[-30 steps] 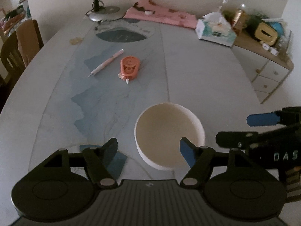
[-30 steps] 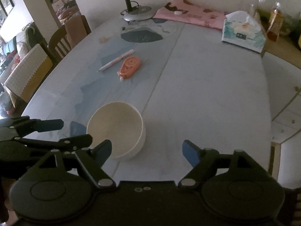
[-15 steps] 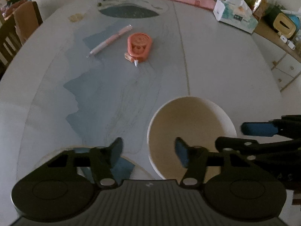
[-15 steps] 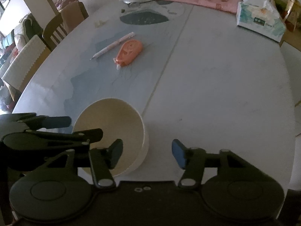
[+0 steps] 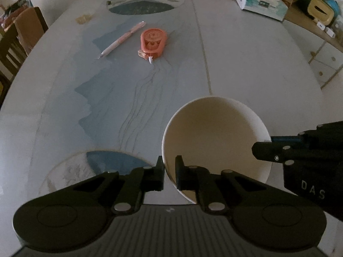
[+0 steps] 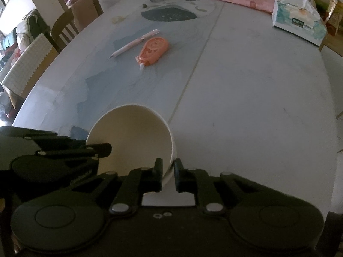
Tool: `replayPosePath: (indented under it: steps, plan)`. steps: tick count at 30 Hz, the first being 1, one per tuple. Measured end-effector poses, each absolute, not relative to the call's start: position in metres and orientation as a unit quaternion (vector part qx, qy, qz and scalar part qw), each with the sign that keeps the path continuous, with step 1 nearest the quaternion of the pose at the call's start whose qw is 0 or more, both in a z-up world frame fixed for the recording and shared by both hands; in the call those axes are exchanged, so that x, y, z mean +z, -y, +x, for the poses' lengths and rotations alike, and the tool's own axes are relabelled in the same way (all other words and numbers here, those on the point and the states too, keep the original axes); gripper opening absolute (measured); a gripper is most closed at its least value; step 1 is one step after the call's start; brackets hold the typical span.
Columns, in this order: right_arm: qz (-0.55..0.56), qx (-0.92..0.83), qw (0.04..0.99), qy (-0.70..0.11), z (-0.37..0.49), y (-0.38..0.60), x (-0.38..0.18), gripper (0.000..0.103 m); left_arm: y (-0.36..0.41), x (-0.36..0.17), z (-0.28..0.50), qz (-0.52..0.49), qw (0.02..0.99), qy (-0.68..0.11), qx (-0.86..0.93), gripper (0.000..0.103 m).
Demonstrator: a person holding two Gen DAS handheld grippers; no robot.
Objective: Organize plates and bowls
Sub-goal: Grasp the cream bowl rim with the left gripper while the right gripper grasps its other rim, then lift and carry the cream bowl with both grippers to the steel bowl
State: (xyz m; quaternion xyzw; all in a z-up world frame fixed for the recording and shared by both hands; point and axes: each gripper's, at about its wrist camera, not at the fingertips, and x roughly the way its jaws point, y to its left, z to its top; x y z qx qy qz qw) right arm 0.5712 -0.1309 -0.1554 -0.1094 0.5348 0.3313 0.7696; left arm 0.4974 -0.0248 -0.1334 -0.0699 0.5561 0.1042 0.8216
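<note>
The bowl [image 5: 216, 137] sits near the table's [image 5: 246, 68] near edge, now pinched at opposite sides of its rim: the left gripper [image 5: 170, 174] and right gripper [image 6: 167, 175] have closed from wide open onto its wall. With both grips apparently secure, lifting seems next.

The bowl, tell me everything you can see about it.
The bowl is a plain cream, round, deep, empty vessel with a thin rim, matte like paper or ceramic. It stands near the table's front edge. The left gripper pinches its rim on one side and the right gripper pinches the opposite side.
</note>
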Motion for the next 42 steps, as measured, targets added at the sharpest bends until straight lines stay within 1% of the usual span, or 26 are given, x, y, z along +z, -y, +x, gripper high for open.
replayPosePath:
  steps: [11, 22, 32, 42]
  plan:
    - [-0.102, 0.33, 0.771, -0.535, 0.523, 0.153, -0.117, 0.01, 0.056, -0.086, 0.444, -0.044, 0.827, -0.551, 0.098, 0.009]
    - [-0.097, 0.316, 0.789, -0.517, 0.441, 0.192, -0.066, 0.01, 0.094, -0.037, 0.367, -0.015, 0.843, -0.535, 0.052, 0.009]
    - [-0.078, 0.272, 0.808, -0.517, 0.352, 0.226, -0.045, 0.01, 0.116, -0.023, 0.289, 0.008, 0.849, -0.529, -0.015, 0.009]
    - [-0.042, 0.241, 0.814, -0.527, 0.274, 0.258, -0.049, 0.01, 0.14, -0.025, 0.219, 0.021, 0.844, -0.532, -0.063, 0.009]
